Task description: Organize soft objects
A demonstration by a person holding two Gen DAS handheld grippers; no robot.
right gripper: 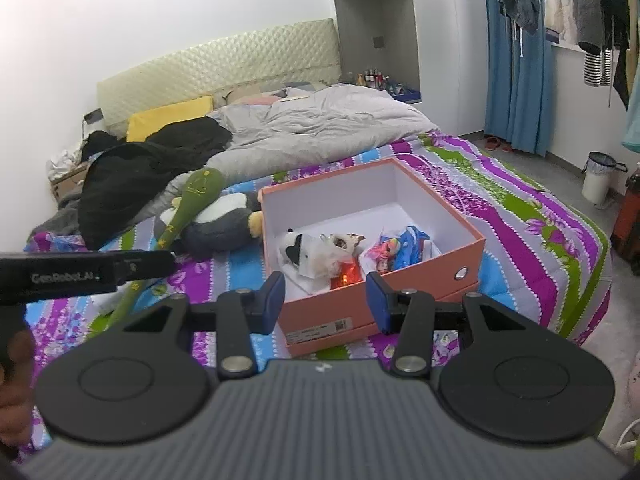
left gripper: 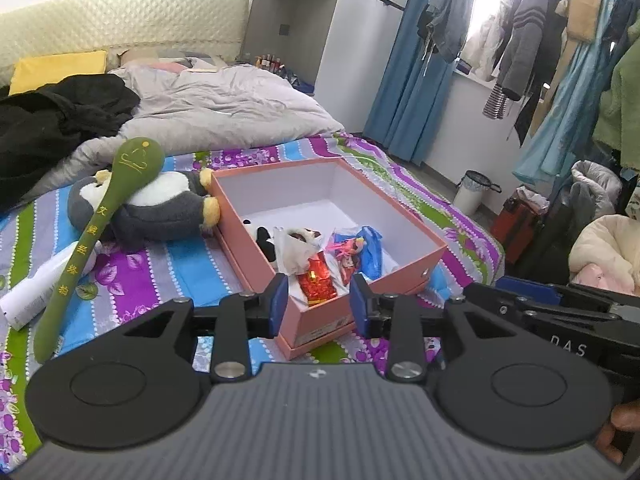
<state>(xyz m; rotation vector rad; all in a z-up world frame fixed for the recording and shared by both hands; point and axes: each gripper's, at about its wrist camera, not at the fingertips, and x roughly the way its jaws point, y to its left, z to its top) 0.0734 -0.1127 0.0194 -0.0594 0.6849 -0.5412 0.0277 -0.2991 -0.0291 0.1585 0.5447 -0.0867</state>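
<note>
A: What are we seeing on the left side?

B: We are looking at the long green plush spoon with yellow letters point(left gripper: 86, 236); it is leaning across the grey and white plush penguin point(left gripper: 156, 208), which is lying on the striped flowered bedsheet point(left gripper: 160, 276), touching the box wall. Probably both are waiting there because they are not yet packed.

A: And in the middle?

B: We are holding the left gripper point(left gripper: 319, 304) before the open pink cardboard box point(left gripper: 400, 270); its jaws are standing apart and empty. Small soft toys are already lying inside, a black and white one point(left gripper: 266, 242) among them.

A: And the right gripper point(right gripper: 326, 300)?

B: It is also gaping wide, carrying nothing, and we are aiming it at the same box, we think to be ready for the next toy.
</note>
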